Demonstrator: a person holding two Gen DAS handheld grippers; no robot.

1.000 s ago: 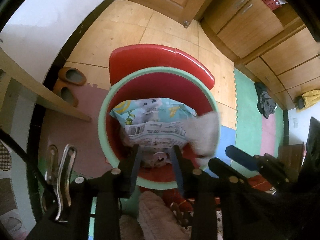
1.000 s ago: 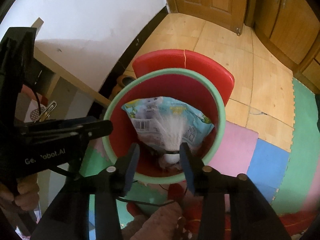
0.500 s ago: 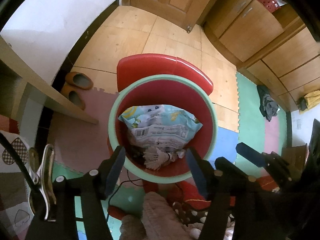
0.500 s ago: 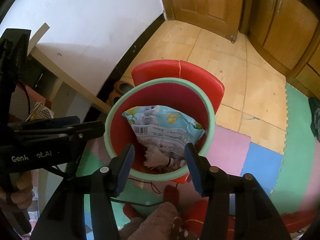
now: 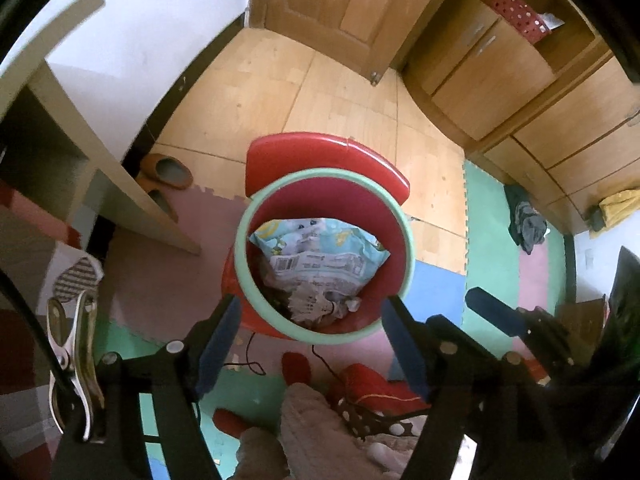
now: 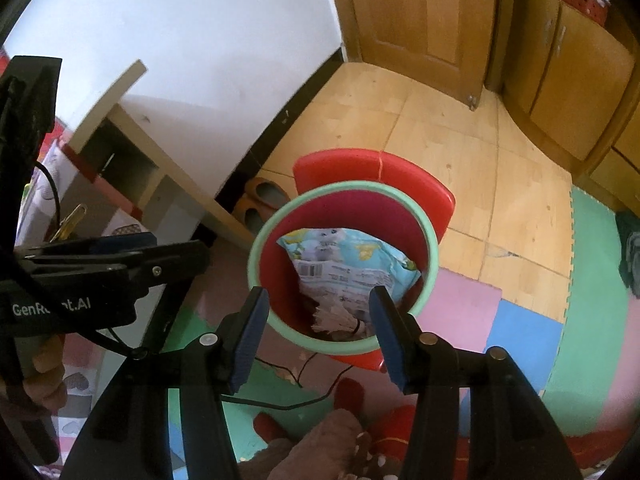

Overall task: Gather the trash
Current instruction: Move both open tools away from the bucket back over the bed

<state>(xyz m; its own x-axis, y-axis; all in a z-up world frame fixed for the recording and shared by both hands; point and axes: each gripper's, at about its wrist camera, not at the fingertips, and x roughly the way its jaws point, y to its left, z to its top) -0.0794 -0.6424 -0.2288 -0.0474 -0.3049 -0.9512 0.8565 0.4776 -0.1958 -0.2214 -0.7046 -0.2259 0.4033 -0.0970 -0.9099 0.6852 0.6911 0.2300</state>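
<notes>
A red bin with a green rim (image 5: 407, 248) (image 6: 431, 240) stands on the floor below both grippers. Inside lie a light blue snack bag (image 5: 320, 252) (image 6: 352, 260), crumpled paper (image 5: 316, 304) and a white shuttlecock (image 6: 336, 318). My left gripper (image 5: 310, 324) is open and empty, high above the bin's near rim. My right gripper (image 6: 316, 322) is open and empty, also above the near rim. The left gripper shows at the left of the right wrist view (image 6: 120, 256).
A red lid (image 5: 320, 152) stands behind the bin. Brown slippers (image 5: 168, 168) lie under a wooden desk (image 5: 120, 184) at the left. Coloured foam mats (image 5: 488, 248) cover the floor. Wooden cabinets (image 5: 500, 60) and a door stand at the back. A black cable (image 6: 280, 392) runs below.
The white shuttlecock dropped from the shut grippers into the bin. Both grippers opened wide and rose away from the bin, which now looks smaller.
</notes>
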